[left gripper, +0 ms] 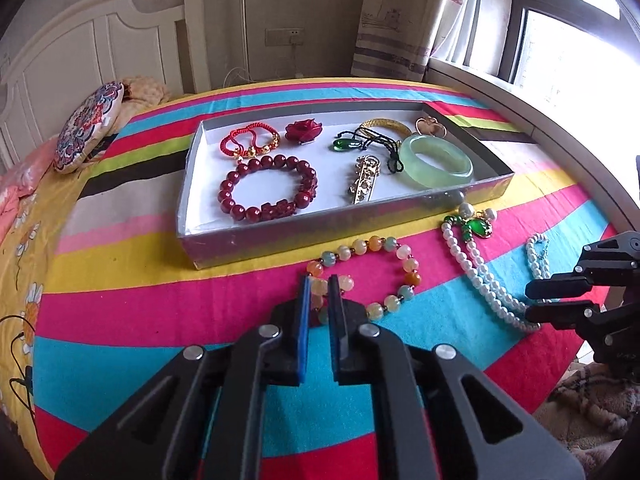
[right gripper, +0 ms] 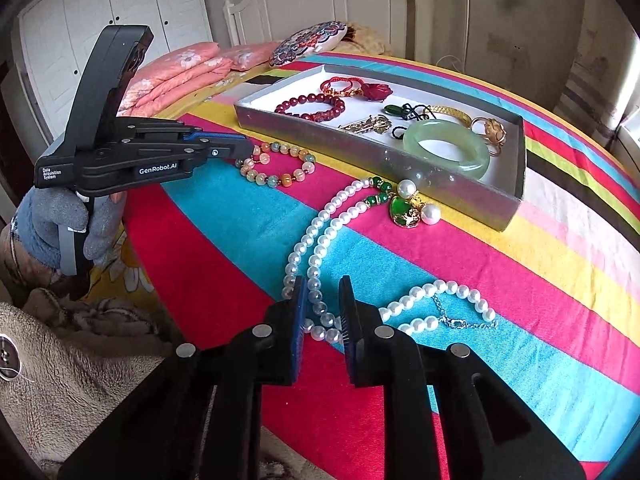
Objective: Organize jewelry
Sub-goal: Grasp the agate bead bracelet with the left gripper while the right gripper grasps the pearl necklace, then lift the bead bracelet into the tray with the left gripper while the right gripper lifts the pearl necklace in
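Note:
A pastel bead bracelet (left gripper: 400, 254) (right gripper: 280, 178) lies on the striped cloth in front of the silver tray (left gripper: 320, 234) (right gripper: 360, 142). My left gripper (left gripper: 320, 286) (right gripper: 247, 146) is shut on its near-left beads, and the bracelet still rests on the cloth. A pearl necklace (left gripper: 476, 270) (right gripper: 320, 236) with a green pendant (right gripper: 402, 210) trails toward my right gripper (right gripper: 323, 294) (left gripper: 534, 301). That gripper is open, with one pearl strand running between its fingers. The tray holds a dark red bead bracelet (left gripper: 266, 190), a jade bangle (left gripper: 438, 162) (right gripper: 446, 148), red cords, a rose, gold pieces and a green pendant on cord.
A short pearl bracelet (right gripper: 440, 294) with a chain clasp lies right of the right gripper. A patterned cushion (left gripper: 88, 128) and pink bedding (right gripper: 176, 72) sit beyond the cloth's left edge. A gloved hand (right gripper: 60, 216) holds the left gripper. A window (left gripper: 580, 32) is at the far right.

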The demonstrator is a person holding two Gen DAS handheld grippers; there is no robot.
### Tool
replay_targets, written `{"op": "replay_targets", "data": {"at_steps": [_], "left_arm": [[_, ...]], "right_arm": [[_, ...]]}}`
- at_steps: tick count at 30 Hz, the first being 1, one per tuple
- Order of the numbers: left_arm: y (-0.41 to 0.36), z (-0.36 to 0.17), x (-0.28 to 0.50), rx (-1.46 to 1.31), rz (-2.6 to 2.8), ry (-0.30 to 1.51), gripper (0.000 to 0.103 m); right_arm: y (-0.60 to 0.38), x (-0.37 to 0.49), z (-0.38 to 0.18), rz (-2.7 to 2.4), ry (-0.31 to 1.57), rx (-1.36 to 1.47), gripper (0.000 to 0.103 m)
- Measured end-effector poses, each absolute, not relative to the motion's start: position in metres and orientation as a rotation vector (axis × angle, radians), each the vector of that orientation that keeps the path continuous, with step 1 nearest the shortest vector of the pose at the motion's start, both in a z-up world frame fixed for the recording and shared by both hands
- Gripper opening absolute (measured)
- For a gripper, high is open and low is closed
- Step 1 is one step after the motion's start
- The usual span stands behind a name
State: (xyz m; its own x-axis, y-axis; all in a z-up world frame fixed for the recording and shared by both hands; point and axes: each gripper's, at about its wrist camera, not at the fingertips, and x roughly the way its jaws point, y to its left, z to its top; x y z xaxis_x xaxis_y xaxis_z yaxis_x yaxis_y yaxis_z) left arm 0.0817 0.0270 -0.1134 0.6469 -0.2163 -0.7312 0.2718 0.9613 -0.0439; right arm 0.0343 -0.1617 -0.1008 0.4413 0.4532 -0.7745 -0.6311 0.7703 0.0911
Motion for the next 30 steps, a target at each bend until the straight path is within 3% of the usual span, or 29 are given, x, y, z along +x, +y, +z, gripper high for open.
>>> {"op": "replay_targets", "data": {"at_steps": [2, 5, 10, 11, 13, 14, 15, 16, 18, 23, 30], "left_arm": [[0.032, -0.114, 0.082, 0.044, -0.284, 0.826, 0.012], [0.032, -0.114, 0.083, 0.052, -0.261, 0.819, 0.024], [0.033, -0.121, 0.088, 0.087, -0.201, 0.814, 0.069], [0.034, -0.122, 0.09, 0.076, -0.202, 0.817, 0.07], [0.038, -0.122, 0.093, 0.052, -0.226, 0.835, 0.069], [0.037, -0.122, 0.093, 0.057, -0.24, 0.834, 0.066], [0.034, -0.122, 0.092, 0.067, -0.268, 0.831, 0.053], [0.03, -0.12, 0.09, 0.072, -0.307, 0.834, 0.032], [0.019, -0.118, 0.088, 0.083, -0.358, 0.842, 0.013], [0.005, -0.117, 0.078, 0.157, -0.338, 0.793, 0.009], [0.006, -0.078, 0.064, 0.232, -0.285, 0.652, 0.009]], "right_arm": [[-0.157, 0.033, -0.1, 0.683, 0.881, -0.245, 0.02], [-0.156, 0.033, -0.099, 0.691, 0.875, -0.24, 0.02], [-0.145, 0.03, -0.103, 0.636, 0.855, -0.353, 0.02], [-0.142, 0.029, -0.103, 0.621, 0.842, -0.387, 0.02], [-0.136, 0.024, -0.104, 0.62, 0.808, -0.452, 0.018], [-0.134, 0.021, -0.106, 0.629, 0.8, -0.464, 0.009], [-0.13, 0.019, -0.107, 0.623, 0.784, -0.482, 0.007], [-0.126, 0.016, -0.108, 0.61, 0.761, -0.514, 0.007], [-0.119, 0.012, -0.11, 0.565, 0.721, -0.585, 0.007], [-0.116, 0.0, -0.101, 0.373, 0.539, -0.778, 0.007], [-0.124, -0.005, -0.076, 0.166, 0.29, -0.829, 0.007]]}}
